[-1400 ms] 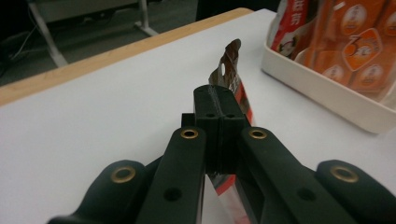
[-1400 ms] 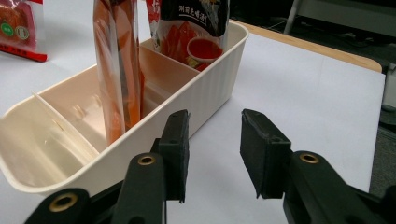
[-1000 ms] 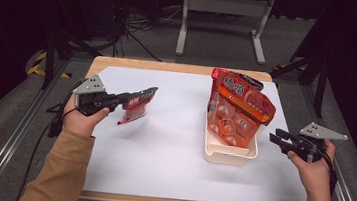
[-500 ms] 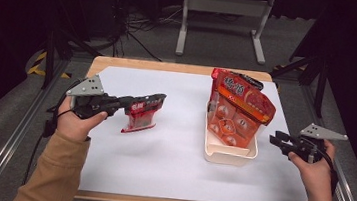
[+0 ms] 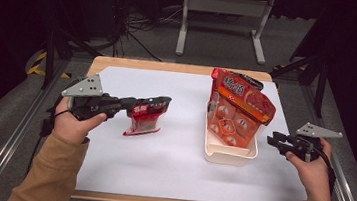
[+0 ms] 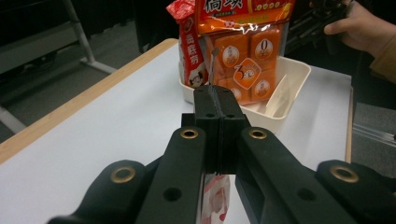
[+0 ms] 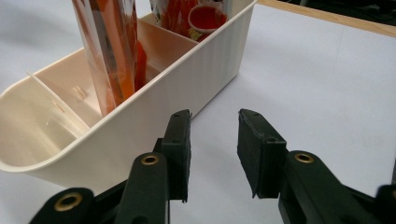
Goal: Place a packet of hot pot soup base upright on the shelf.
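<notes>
My left gripper [image 5: 162, 102] is shut on the top edge of a small red snack packet [image 5: 143, 121], which hangs above the white table left of centre. In the left gripper view the jaws are pressed together on it, with the packet [image 6: 216, 198] dangling below them. A cream divided bin [image 5: 230, 153] stands at the right with a large orange snack bag [image 5: 238, 112] upright inside. My right gripper [image 5: 274, 140] hovers open just right of the bin, its fingertips [image 7: 180, 140] apart beside the bin wall [image 7: 154, 98].
A second red packet [image 6: 191, 51] stands in the bin's far compartment. The near compartment [image 7: 32, 119] of the bin holds nothing. The table's wooden edge [image 5: 180, 68] runs along the back, with a metal stand [image 5: 222, 19] on the floor behind.
My left gripper has carried the red packet rightward and a little higher toward the table's middle. The right gripper has stayed in place, open.
</notes>
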`<state>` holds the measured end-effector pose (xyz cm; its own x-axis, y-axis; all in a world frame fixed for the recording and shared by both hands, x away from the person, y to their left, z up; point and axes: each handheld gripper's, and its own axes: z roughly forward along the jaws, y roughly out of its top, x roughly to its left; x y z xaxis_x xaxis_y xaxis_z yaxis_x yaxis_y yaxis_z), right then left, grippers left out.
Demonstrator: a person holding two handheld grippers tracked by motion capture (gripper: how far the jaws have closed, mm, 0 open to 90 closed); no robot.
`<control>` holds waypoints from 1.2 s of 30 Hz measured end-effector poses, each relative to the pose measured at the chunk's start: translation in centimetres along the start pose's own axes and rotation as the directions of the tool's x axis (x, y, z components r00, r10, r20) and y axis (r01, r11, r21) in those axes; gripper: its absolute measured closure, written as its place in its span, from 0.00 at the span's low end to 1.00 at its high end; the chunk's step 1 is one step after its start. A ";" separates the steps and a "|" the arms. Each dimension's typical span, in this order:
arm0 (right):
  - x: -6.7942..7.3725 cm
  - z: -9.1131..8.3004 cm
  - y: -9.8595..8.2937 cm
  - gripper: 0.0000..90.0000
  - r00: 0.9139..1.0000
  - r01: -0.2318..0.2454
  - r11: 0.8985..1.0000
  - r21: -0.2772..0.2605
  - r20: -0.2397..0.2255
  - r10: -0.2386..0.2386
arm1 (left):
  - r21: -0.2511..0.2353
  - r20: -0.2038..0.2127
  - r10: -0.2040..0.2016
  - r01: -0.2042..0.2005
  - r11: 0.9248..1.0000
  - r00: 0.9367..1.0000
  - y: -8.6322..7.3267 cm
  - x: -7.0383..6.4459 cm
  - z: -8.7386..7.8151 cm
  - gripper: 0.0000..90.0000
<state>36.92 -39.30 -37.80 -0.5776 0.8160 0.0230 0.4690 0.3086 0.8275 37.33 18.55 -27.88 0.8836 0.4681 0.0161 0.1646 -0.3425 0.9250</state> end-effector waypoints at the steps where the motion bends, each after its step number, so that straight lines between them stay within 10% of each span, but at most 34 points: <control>1: 0.0 0.0 0.0 0.71 1.000 0.001 1.000 0.001 0.000 -0.001 | -0.002 -0.001 -0.001 0.001 1.000 1.000 0.2 -0.1 0.2 1.00; 36: -0.4 -0.5 0.0 0.71 1.000 0.009 1.000 -0.010 0.006 -0.008 | -0.111 0.161 0.073 -0.056 0.992 0.984 5.9 -4.7 7.8 1.00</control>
<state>36.79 -39.93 -37.54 -0.5773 0.8164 0.0125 0.4577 0.3109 0.8330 37.58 7.98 -25.48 0.9524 0.3041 0.0226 0.0654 -0.2759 0.9590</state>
